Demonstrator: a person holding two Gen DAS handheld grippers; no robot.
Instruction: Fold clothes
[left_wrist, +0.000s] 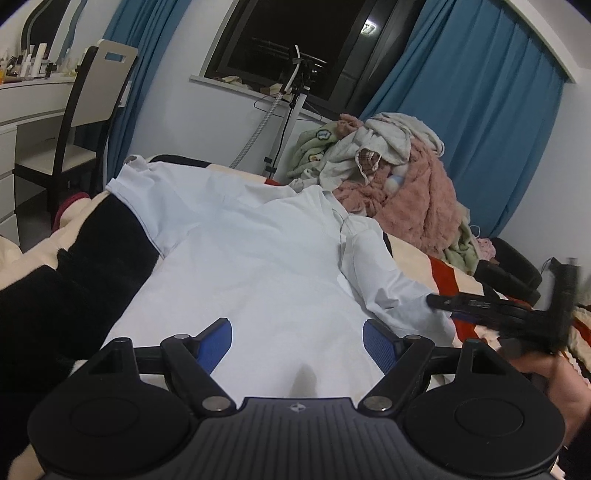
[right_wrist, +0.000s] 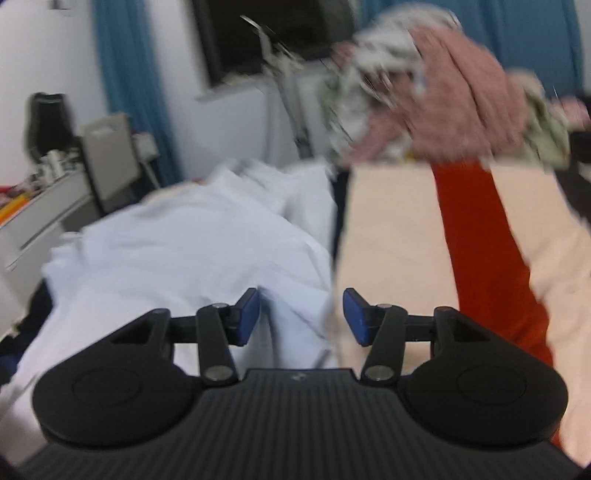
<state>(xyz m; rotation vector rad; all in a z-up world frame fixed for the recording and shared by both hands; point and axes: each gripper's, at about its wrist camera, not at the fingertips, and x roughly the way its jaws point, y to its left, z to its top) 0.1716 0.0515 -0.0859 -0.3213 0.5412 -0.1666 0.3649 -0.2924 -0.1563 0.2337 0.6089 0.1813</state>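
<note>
Hovering low over the hem of the pale blue shirt (left_wrist: 258, 266), left hand-held gripper (left_wrist: 297, 345) spread wide, pinching nothing. Lying flat on the bed (right_wrist: 399, 240), shirt with collar at the far end. Pointing at the near sleeve (left_wrist: 388, 291) in the left view, right hand-held gripper (right_wrist: 301, 315) parted and empty, shirt edge showing between its pads without contact. Probably folding that sleeve inward: gripping near the cuff, keeping the fabric taut, laying it straight across the body. Farther off, sitting unfolded, laundry pile (left_wrist: 391, 173).
</note>
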